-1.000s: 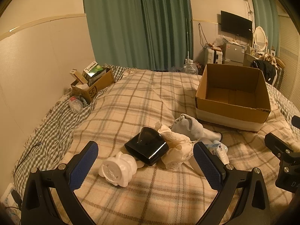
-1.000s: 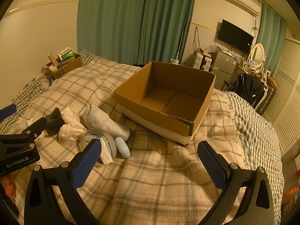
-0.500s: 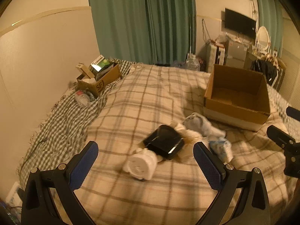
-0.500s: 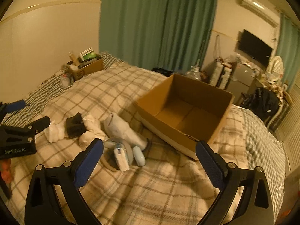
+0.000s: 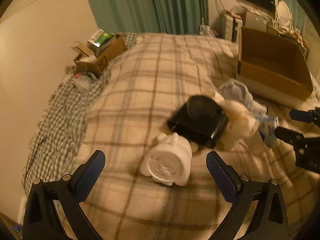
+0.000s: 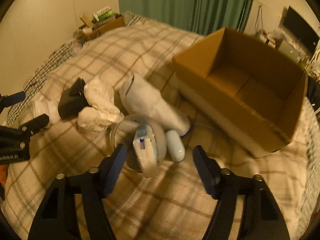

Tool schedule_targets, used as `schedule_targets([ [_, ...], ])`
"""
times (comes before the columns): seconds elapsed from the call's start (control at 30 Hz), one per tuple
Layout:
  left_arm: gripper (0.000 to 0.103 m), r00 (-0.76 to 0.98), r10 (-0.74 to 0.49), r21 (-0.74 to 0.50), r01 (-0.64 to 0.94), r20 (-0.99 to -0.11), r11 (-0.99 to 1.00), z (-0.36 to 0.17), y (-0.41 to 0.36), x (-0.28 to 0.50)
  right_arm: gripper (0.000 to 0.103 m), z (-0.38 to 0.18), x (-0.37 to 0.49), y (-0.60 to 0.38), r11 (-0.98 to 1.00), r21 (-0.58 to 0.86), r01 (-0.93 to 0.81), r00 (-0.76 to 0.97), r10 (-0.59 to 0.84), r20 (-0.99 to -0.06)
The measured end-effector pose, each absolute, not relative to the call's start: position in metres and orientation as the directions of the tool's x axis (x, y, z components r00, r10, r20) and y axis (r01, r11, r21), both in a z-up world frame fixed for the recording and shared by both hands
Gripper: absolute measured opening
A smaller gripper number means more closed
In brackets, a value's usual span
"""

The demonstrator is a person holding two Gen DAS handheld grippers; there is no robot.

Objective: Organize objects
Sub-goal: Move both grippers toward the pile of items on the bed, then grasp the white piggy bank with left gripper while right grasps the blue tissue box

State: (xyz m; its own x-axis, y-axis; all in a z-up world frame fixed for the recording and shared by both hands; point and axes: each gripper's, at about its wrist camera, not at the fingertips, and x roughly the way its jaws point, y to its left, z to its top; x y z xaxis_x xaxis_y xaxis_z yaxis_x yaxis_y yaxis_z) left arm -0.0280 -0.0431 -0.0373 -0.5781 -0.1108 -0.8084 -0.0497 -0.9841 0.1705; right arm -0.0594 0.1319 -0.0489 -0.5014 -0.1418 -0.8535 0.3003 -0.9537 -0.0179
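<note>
- none of the clutter boxed so far, judging by the bare floor of the open cardboard box [image 6: 246, 92]; whole job apparently left to do.
- still loose in one heap on the plaid blanket [image 5: 152, 76], just beside the box: white moulded figurine [image 5: 170, 165] lying on its side, black glossy case [image 5: 198, 124] touching it, crumpled white cloth [image 6: 100, 108], white sock [image 6: 152, 106], small tissue pack [image 6: 145, 152] and pale oval case [image 6: 176, 148], the last two resting on what looks like a round greyish thing, too blurred to name.
- left gripper [image 5: 155, 172] spread wide, grasping nothing, low over the blanket with the figurine between and just ahead of its blue pads.
- right gripper [image 6: 160, 164] likewise released and empty, tips flanking the tissue pack and oval case without touching either, as far as the blur allows.
- probably the opening pick: figurine for the left, tissue pack or oval case for the right, then across to the box.
- writing: part of a brand mark on the left gripper's body in the right wrist view, ending "robot.ai"; embossed mark on the figurine's flat base, unreadable; blue print on the tissue pack, too smeared to read.
- second small carton [image 5: 100, 60] stuffed with packets at the far corner by the wall; dark lettering on its side, not legible here.
</note>
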Motion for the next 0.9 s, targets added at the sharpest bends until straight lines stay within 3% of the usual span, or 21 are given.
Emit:
schedule_targets([
  [0.13,0.094,-0.537,-0.106,0.166,-0.064,-0.837,-0.984,-0.051,-0.042,-0.035,0.045,-0.061,-0.066,0.129,-0.950,0.013,0.313,-0.458,-0.163,-0.874],
  [0.2,0.085,-0.519,-0.102,0.154,-0.058,-0.849,-0.986,-0.056,-0.044,-0.038,0.037,-0.065,-0.067,0.125,-0.946,0.020,0.323,-0.441,-0.169,-0.881],
  [0.27,0.067,-0.497,-0.074,0.122,-0.066,-0.864,-0.990,-0.060,-0.046,-0.040,0.027,-0.067,-0.067,0.123,-0.943,0.021,0.333,-0.427,-0.171,-0.888],
  [0.33,0.059,-0.492,-0.036,0.087,-0.081,-0.870,-0.993,-0.061,-0.048,-0.039,0.023,-0.069,-0.066,0.122,-0.940,0.015,0.340,-0.422,-0.167,-0.891],
  [0.6,0.058,-0.556,-0.068,0.127,-0.068,-0.829,-0.990,-0.041,-0.044,-0.022,0.017,-0.061,-0.058,0.125,-0.938,0.036,0.346,-0.444,-0.197,-0.874],
  [0.9,0.058,-0.618,-0.005,0.099,-0.118,-0.786,-0.988,0.010,-0.023,0.010,0.017,-0.001,-0.028,0.143,-0.942,0.016,0.334,-0.541,-0.206,-0.815],
])
